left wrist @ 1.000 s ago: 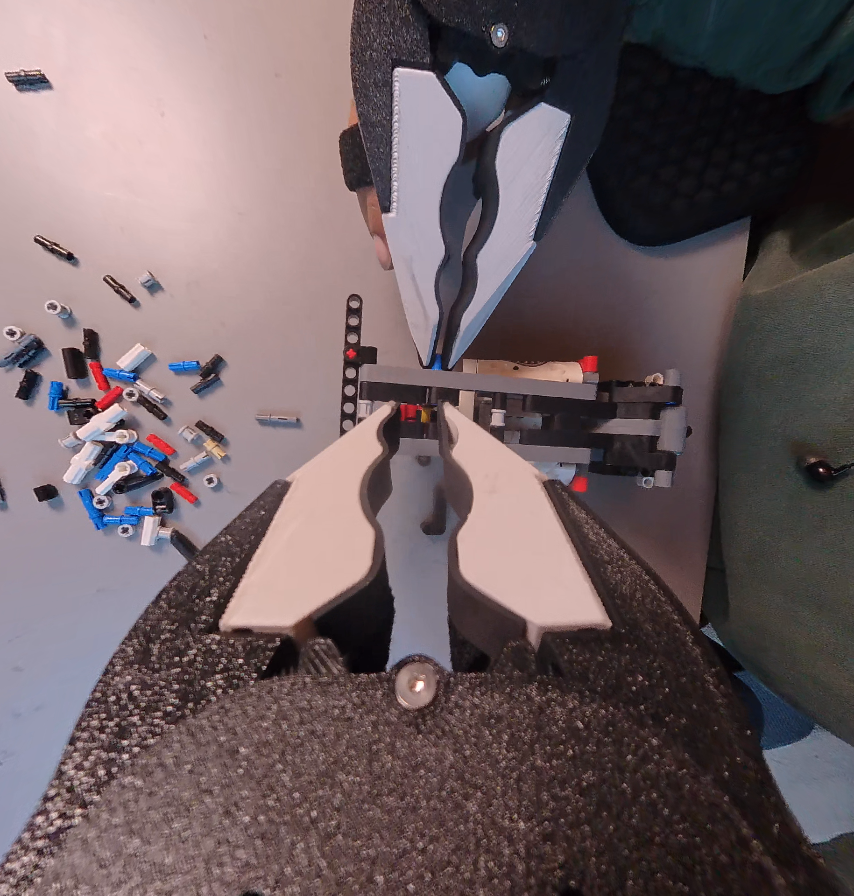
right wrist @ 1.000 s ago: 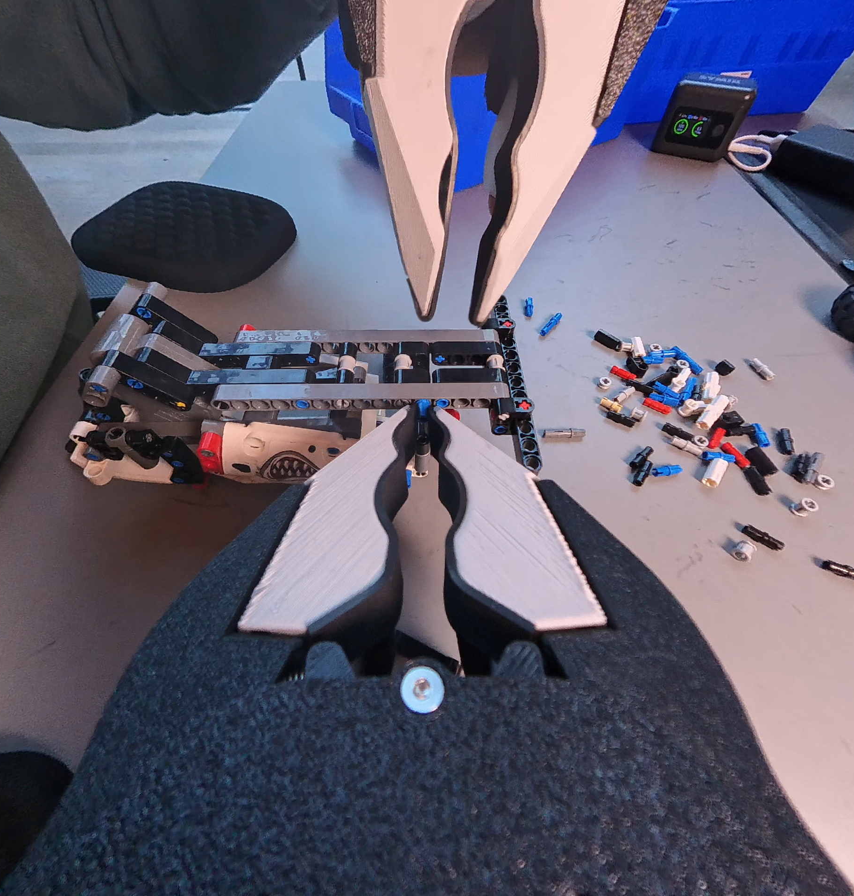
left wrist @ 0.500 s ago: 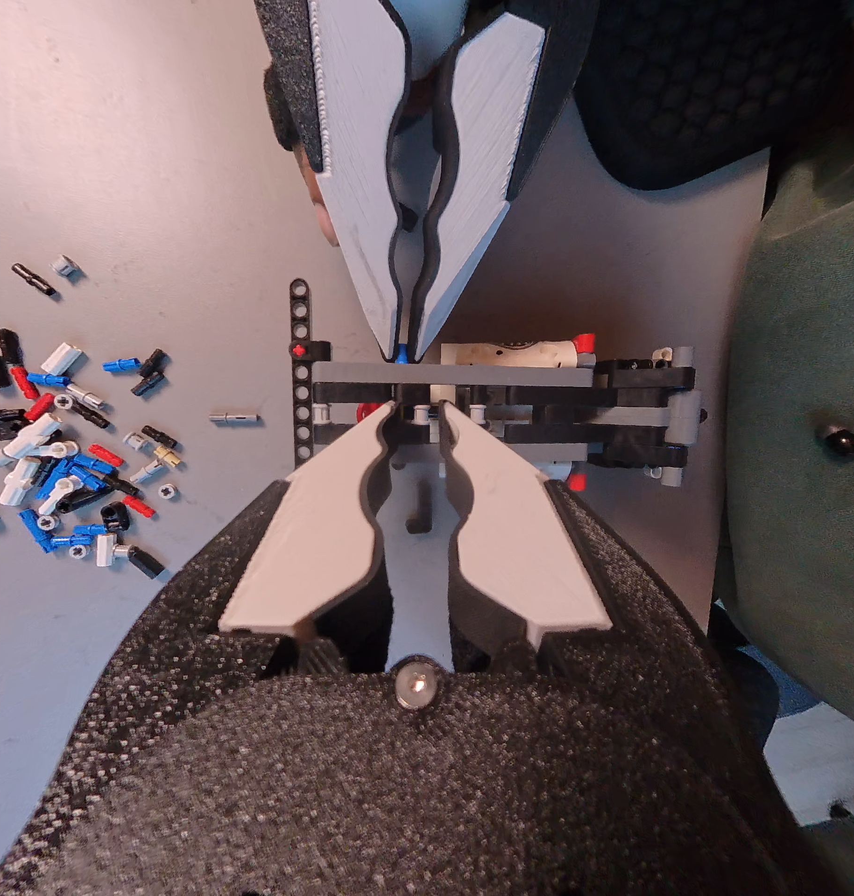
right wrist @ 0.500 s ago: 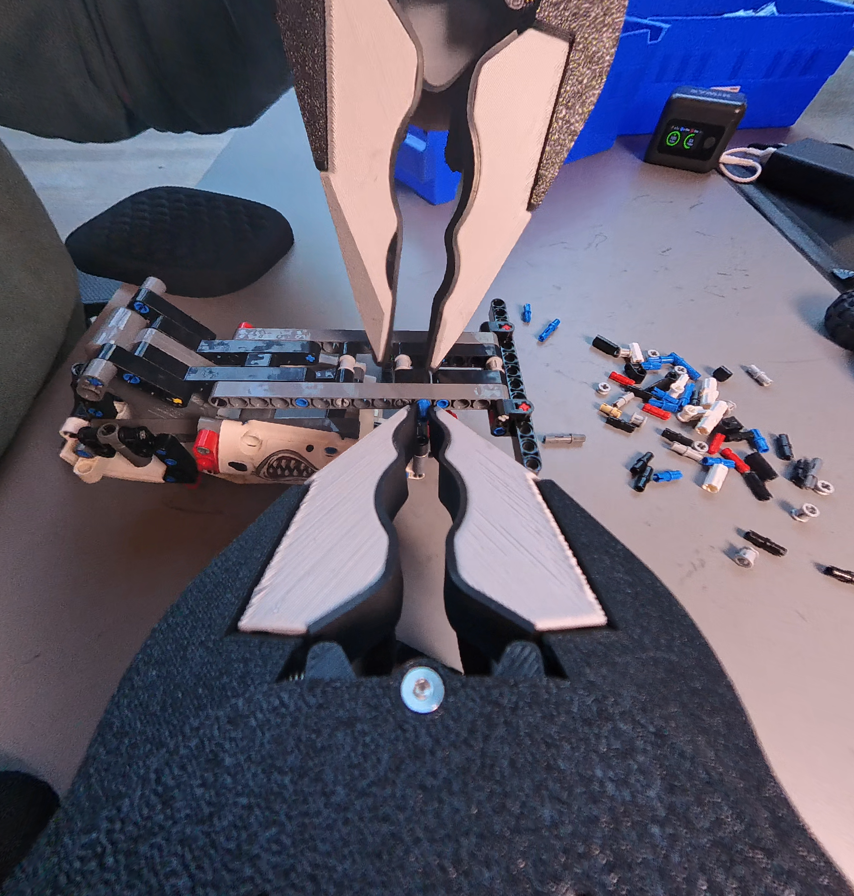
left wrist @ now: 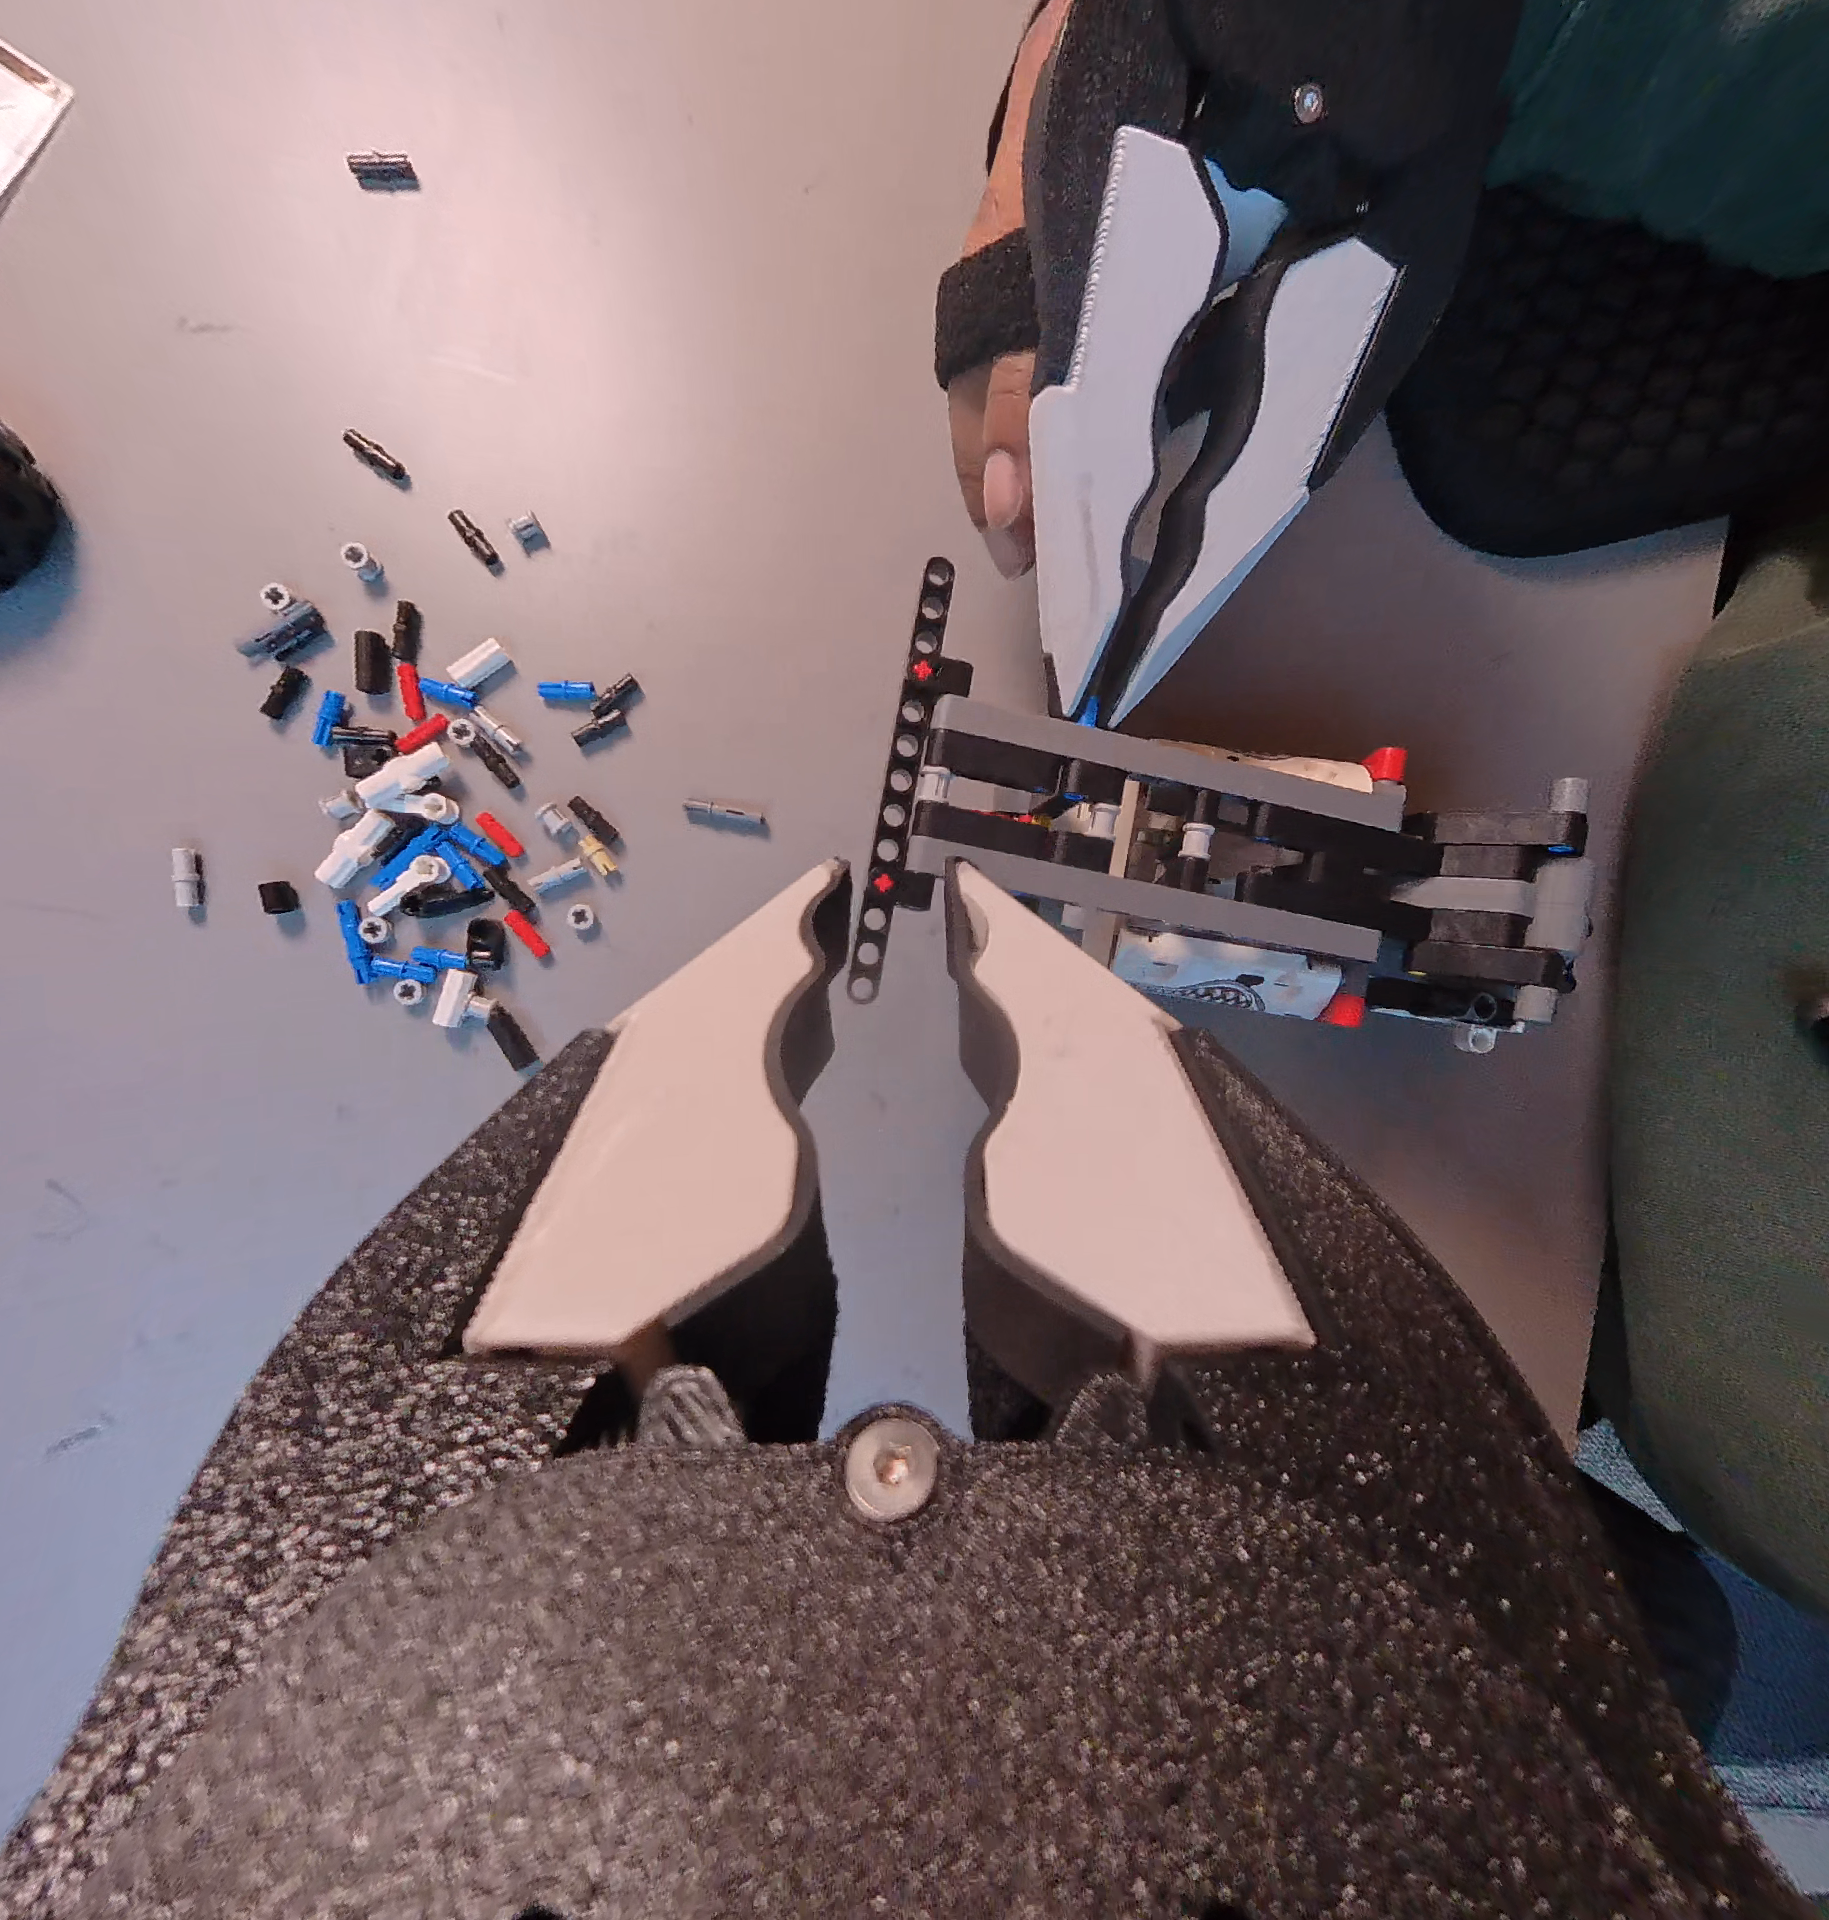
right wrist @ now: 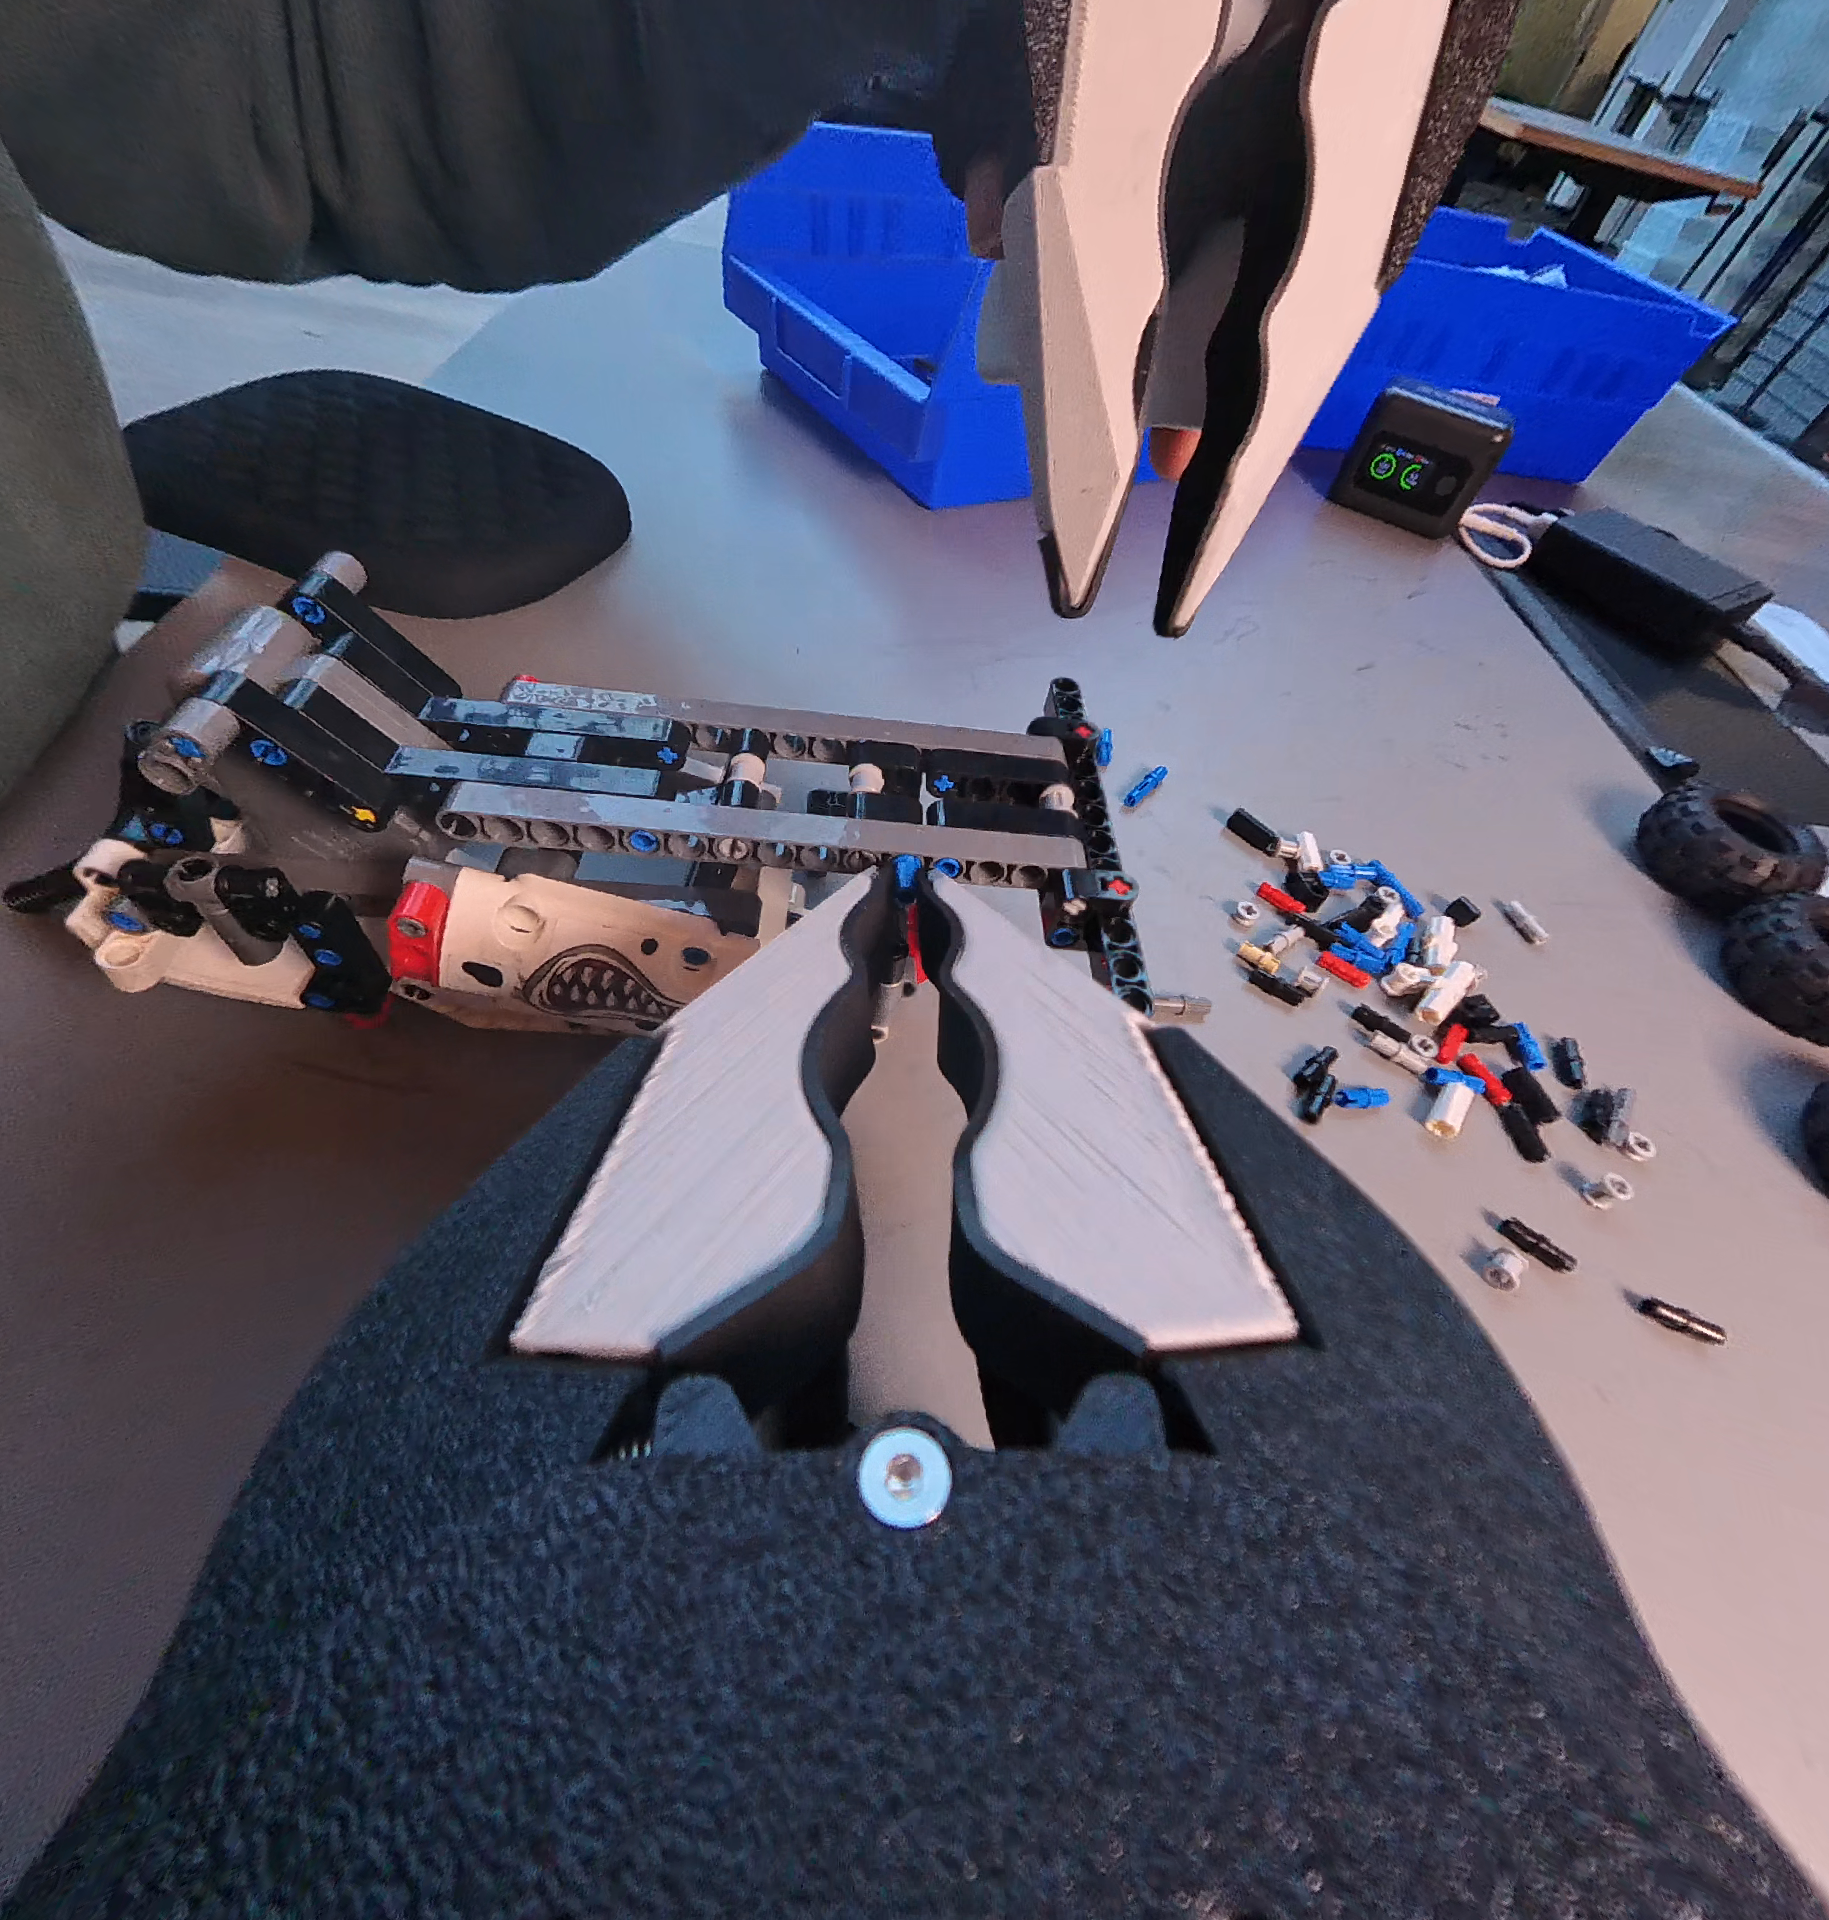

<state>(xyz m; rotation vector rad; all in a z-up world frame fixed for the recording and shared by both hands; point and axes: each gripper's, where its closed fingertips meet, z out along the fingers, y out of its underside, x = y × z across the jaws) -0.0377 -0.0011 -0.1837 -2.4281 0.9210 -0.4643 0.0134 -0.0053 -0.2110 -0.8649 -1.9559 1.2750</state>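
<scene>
Left wrist view first: we see the grey table [left wrist: 598,260] filling most of the picture, and on it the largest thing, a brick-built vehicle frame [left wrist: 1232,852] of grey and black beams lying flat near the table's right edge, with a white shark-mouth panel [right wrist: 577,966] along its side. Behind it in the right wrist view stand two blue bins [right wrist: 868,343], a small black device with a lit screen [right wrist: 1414,468] and, at the far right, black knobbly tyres [right wrist: 1762,914]. Our left gripper [left wrist: 894,883] hangs with its jaws spread, clear of the frame, the tips either side of the black holed beam [left wrist: 905,779] at the frame's end; nothing is held between them. Our right gripper [right wrist: 899,878] is nearly pressed together at the tips, pinching a small blue pin [right wrist: 902,871] against the near grey beam [right wrist: 764,831] of the frame. Beside the frame lies a loose heap of small pins and connectors [left wrist: 422,810], blue, red, black and white, with a lone grey axle pin [left wrist: 723,812] between heap and frame.
</scene>
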